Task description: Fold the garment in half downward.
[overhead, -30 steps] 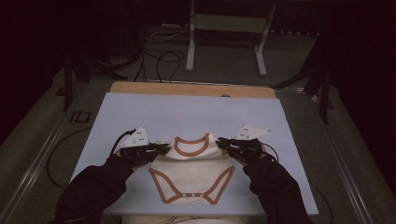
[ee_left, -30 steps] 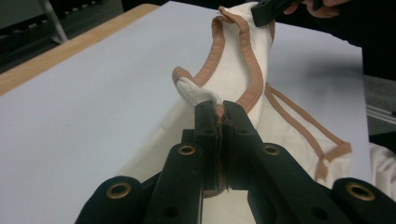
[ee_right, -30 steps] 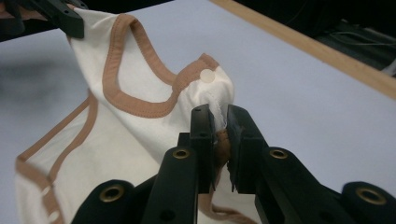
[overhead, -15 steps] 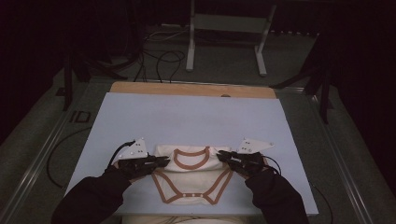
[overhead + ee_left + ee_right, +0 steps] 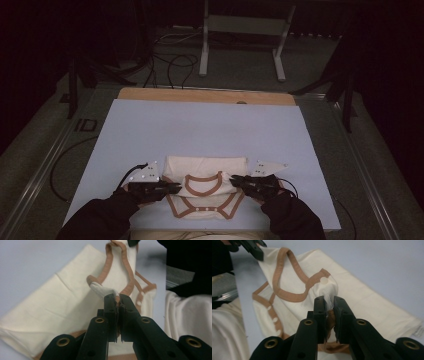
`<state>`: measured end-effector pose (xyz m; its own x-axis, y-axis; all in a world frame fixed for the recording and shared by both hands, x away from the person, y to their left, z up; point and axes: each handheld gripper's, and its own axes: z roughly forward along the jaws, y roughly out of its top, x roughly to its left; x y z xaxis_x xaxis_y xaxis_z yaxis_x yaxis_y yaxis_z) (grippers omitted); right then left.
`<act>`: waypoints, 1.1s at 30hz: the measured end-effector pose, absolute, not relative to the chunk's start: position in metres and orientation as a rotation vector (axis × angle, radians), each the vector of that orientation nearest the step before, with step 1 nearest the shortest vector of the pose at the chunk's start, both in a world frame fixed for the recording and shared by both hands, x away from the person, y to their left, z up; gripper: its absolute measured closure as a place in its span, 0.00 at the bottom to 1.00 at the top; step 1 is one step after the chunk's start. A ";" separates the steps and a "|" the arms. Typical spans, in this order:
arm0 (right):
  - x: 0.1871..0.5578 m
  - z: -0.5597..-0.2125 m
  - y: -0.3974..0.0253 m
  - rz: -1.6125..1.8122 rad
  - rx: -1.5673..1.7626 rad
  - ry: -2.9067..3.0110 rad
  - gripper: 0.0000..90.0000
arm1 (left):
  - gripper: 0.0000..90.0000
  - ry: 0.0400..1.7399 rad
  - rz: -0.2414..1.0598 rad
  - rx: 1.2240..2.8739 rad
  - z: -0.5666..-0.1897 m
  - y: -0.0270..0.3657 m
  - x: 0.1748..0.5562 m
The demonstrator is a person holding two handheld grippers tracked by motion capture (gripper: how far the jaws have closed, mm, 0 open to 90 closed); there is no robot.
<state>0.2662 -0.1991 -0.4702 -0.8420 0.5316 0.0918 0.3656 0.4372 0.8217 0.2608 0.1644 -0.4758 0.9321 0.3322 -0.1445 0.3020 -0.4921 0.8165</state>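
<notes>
A cream baby bodysuit (image 5: 205, 192) lies at the near edge of the counter (image 5: 210, 130), just ahead of the person's dark sleeves. The cloth is a soft, matte knit, pale ivory, edged all round with a flat tan binding (image 5: 287, 293) that traces the rounded neck opening and the curved leg openings. Small round white snaps (image 5: 324, 280) sit on the binding at the shoulder flap and along the lower hem. The far part of the garment is folded into a smooth rectangular band, with a straight crease across it in the left gripper view.

The left gripper (image 5: 170, 187) is clenched on the bodysuit's left shoulder; in the left gripper view its black jaws (image 5: 116, 300) stand pressed together with a bunched tuft of cream cloth and tan binding pinched between them. The right gripper (image 5: 239, 181) grasps the opposite shoulder: in the right gripper view the jaws (image 5: 328, 303) pinch a puckered fold of cream fabric just below a snap. The neck opening is stretched between the two grips.

The counter surface is a smooth, pale blue-grey sheet with a strip of light wood (image 5: 205, 95) along its far edge. Both grippers are black, hard-edged, with brass-ringed holes, and carry grey three-cornered plates (image 5: 270, 167).
</notes>
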 end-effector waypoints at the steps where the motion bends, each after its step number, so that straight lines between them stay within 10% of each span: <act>1: 0.265 -0.471 -0.199 1.366 0.794 2.512 0.91 | 0.96 0.442 0.029 2.121 -0.479 0.164 0.259; 11: 0.248 -0.481 -0.201 1.389 0.784 2.573 0.83 | 0.91 0.358 -0.096 2.151 -0.492 0.167 0.245; 23: 0.232 -0.478 -0.208 1.464 0.758 2.623 0.53 | 0.56 0.289 -0.092 2.170 -0.490 0.172 0.230; 33: 0.237 -0.475 -0.210 1.528 0.720 2.577 0.25 | 0.07 0.371 -0.037 2.158 -0.484 0.173 0.241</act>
<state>0.2366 -0.2096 -0.4749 -0.8891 0.4206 0.1807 0.3603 0.3994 0.8430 0.2415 0.1734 -0.4838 0.9542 0.2501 -0.1641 0.2774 -0.5349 0.7981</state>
